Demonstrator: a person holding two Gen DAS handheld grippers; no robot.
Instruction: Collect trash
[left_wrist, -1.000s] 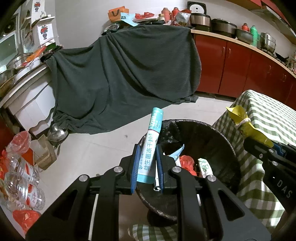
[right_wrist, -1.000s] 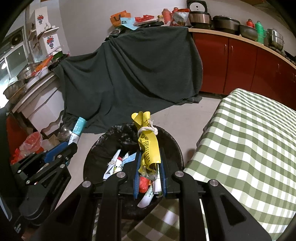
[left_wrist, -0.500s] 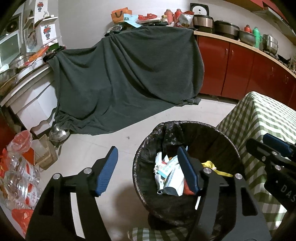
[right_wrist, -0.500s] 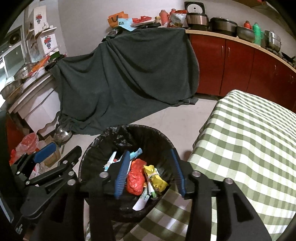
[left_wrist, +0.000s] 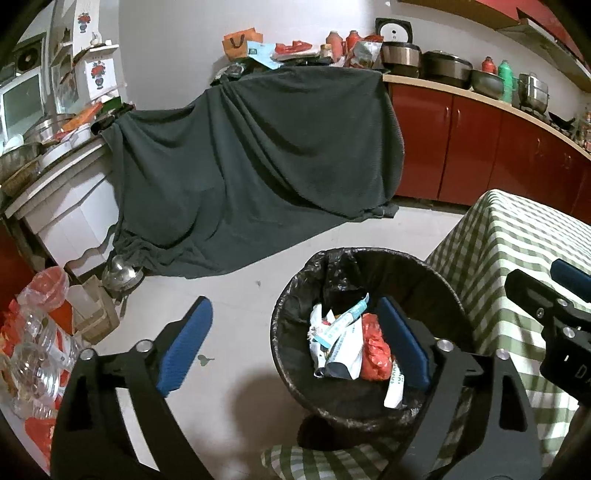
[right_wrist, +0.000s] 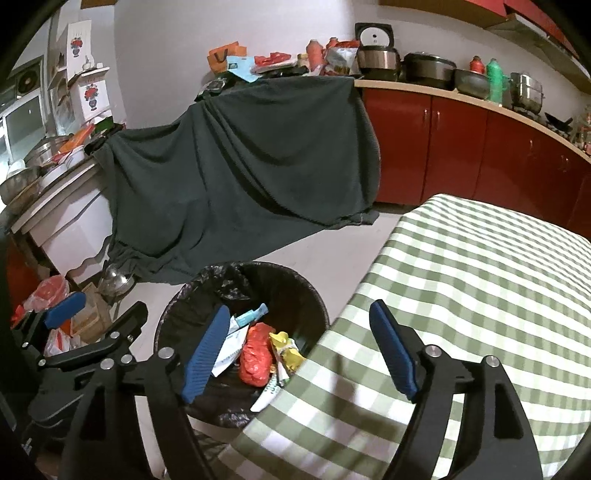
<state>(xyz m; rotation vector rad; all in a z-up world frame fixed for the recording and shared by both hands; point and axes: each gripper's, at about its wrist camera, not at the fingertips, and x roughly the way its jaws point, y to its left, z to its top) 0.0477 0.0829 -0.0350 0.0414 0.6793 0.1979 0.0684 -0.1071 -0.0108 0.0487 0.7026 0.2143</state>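
Left wrist view: the left gripper (left_wrist: 291, 339) hangs over the floor and the near rim of the bin (left_wrist: 291, 295), its jaws spread wide after just opening, nothing between them. The blue-and-white tube (left_wrist: 341, 325) lies inside the bin on white wrappers (left_wrist: 347, 354), beside a red bag (left_wrist: 375, 347). The bin stands against the corner of the checked table (left_wrist: 517, 236). The right gripper (left_wrist: 554, 295) shows at the right edge. A dark cloth (left_wrist: 251, 162) drapes furniture behind.

Right wrist view: the right gripper (right_wrist: 299, 350) straddles the table's edge (right_wrist: 461, 266), one finger above the bin (right_wrist: 170, 317), the other above the cloth-covered top. Its jaws have also just opened wide and hold nothing. The yellow wrapper (right_wrist: 286, 349) rests in the bin next to the red bag (right_wrist: 255, 354), with the tube (right_wrist: 253, 315) further back. The left gripper (right_wrist: 99, 314) sits open at lower left.
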